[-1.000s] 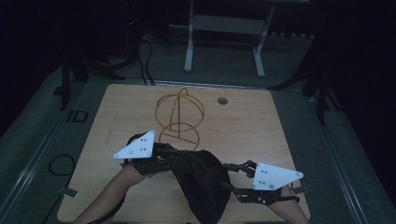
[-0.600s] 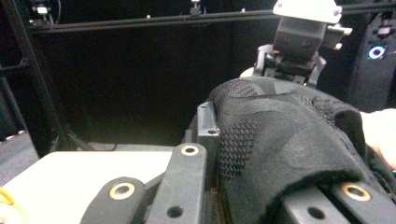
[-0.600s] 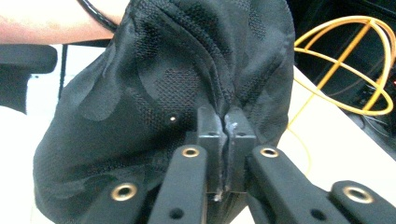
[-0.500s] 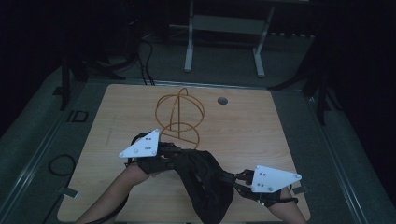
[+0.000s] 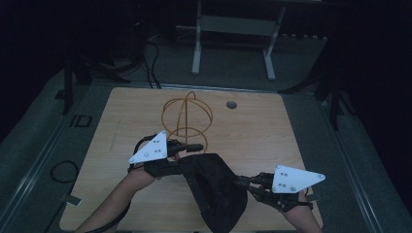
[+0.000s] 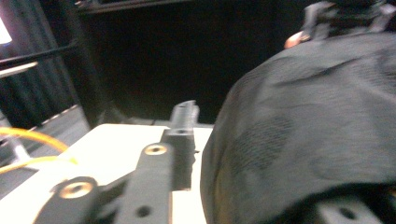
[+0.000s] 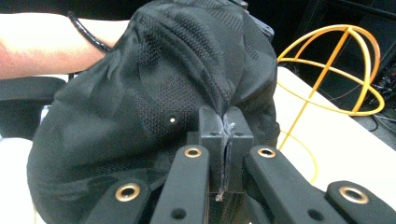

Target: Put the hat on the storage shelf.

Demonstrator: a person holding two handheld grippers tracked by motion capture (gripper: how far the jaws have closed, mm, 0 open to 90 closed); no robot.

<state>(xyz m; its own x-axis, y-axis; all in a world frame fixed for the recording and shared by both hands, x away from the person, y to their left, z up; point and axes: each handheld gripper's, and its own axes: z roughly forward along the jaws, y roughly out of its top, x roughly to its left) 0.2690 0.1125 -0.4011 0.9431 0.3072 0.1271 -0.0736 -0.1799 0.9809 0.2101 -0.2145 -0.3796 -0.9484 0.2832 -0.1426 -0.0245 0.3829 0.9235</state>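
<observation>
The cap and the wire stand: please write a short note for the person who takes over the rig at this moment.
Right tool: shut on the cap, pinching its fabric.
Left tool: jaws have just been opening; they are apart at the cap's far edge, not gripping it.
Cap: black, at the near middle of the table, between both tools.
Stand: yellow wire dome, upright behind the cap, bare.
Done: cap gripped on the right side.
Left, probably: lift the cap and set it over the stand.

We were in a dim lab: wooden table (image 5: 252,131), cables (image 5: 150,68) and a metal stand (image 5: 233,39) beyond our jaws.
</observation>
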